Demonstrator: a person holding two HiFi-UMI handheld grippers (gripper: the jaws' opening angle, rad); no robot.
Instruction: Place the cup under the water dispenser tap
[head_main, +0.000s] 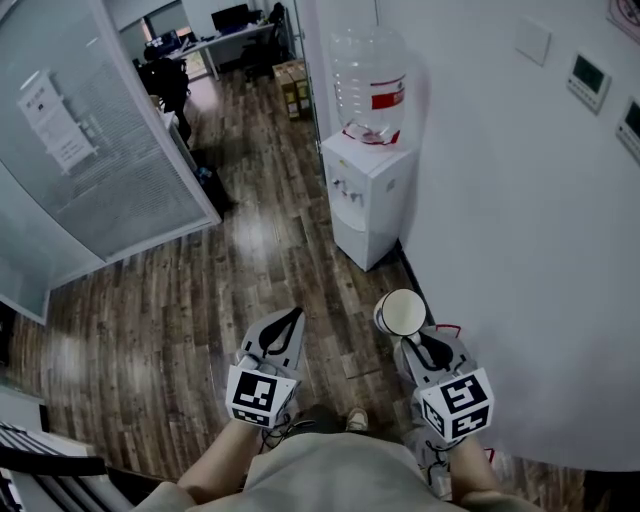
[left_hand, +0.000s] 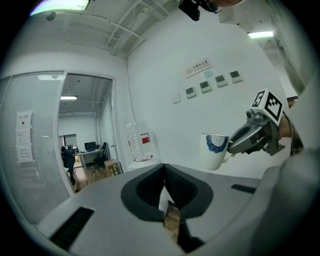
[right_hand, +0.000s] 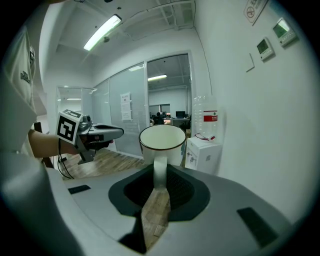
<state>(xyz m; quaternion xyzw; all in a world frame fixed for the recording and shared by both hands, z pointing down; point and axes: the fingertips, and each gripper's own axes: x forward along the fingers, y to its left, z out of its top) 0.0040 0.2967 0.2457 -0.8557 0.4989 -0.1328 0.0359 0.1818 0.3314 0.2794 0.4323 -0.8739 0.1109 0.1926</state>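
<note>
Item 1. Cup (head_main: 400, 312): white, with a blue mark on its side in the left gripper view. It is held upright in the air above the wooden floor (head_main: 180, 310), near the white wall (head_main: 530, 260). It is well apart from the water dispenser (head_main: 368, 205) and not under the tap.

Item 2. Right claw (head_main: 418, 342): it is closed on the cup's handle, and the cup's body is carried just beyond the jaw tips.

Item 3. Left claw (head_main: 286, 322): the jaws are brought together with nothing between them. It is held beside the right claw and apart from it.

Item 4. Water dispenser: a white cabinet set against the wall, with a clear bottle (head_main: 367, 85) mounted on top.

Item 5. Glass partition (head_main: 90, 150): seen to the left.
</note>
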